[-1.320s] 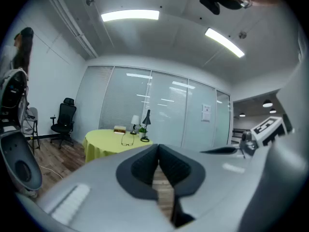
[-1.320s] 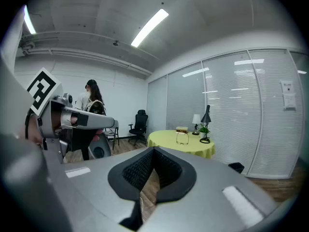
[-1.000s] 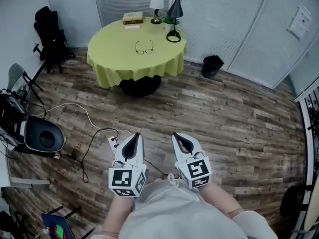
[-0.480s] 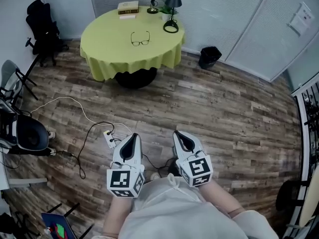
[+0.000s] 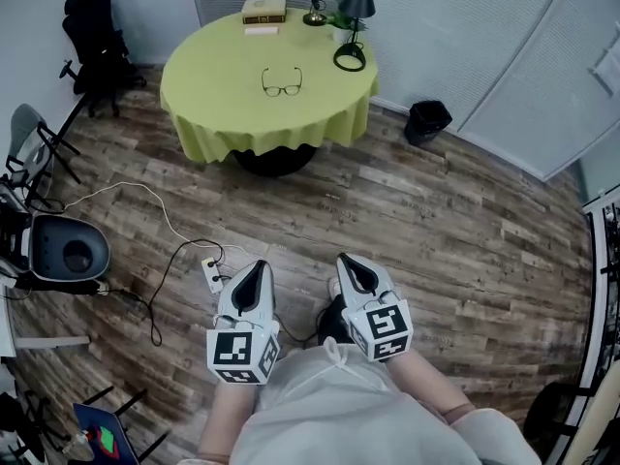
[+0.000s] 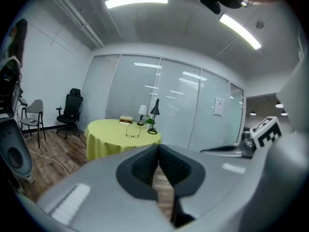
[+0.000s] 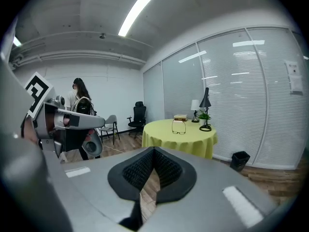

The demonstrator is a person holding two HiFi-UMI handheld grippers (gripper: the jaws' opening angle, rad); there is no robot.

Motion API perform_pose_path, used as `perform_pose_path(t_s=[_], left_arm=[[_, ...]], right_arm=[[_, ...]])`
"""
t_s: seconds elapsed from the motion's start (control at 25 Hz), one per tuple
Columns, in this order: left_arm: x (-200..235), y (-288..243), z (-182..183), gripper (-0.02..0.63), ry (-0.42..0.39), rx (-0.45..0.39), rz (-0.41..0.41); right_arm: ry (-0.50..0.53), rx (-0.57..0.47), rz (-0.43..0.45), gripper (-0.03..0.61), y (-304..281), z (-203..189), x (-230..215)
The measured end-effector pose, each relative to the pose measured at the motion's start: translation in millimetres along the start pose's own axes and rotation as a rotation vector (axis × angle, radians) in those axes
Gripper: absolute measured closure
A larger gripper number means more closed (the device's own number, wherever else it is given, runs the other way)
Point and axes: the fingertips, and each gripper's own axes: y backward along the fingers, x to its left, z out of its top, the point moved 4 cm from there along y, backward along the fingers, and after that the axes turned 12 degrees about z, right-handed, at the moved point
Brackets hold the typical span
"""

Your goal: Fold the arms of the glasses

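Though far from the glasses (image 5: 281, 83), left tool (image 5: 255, 267), right tool (image 5: 345, 262) closed.

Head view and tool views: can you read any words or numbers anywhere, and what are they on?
No text here can be read.
Wall notice: print too small to read.
Book: cover print too blurred to read.
Marker cubes: black-and-white square patterns only, no words or numbers.

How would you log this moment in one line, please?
glasses: arms unfolded, on table, untouched | left tongs: shut, empty | right tongs: shut, empty
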Motion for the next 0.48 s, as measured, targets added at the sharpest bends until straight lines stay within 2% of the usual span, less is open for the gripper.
perform_pose_path(t_s=[0.48], left_arm=[[-80.4,-175.5,52.2,0.607,0.026,-0.004,0.124]], right_arm=[[0.051,0.042,0.124,0.578,-65.7,51.5,-196.1]])
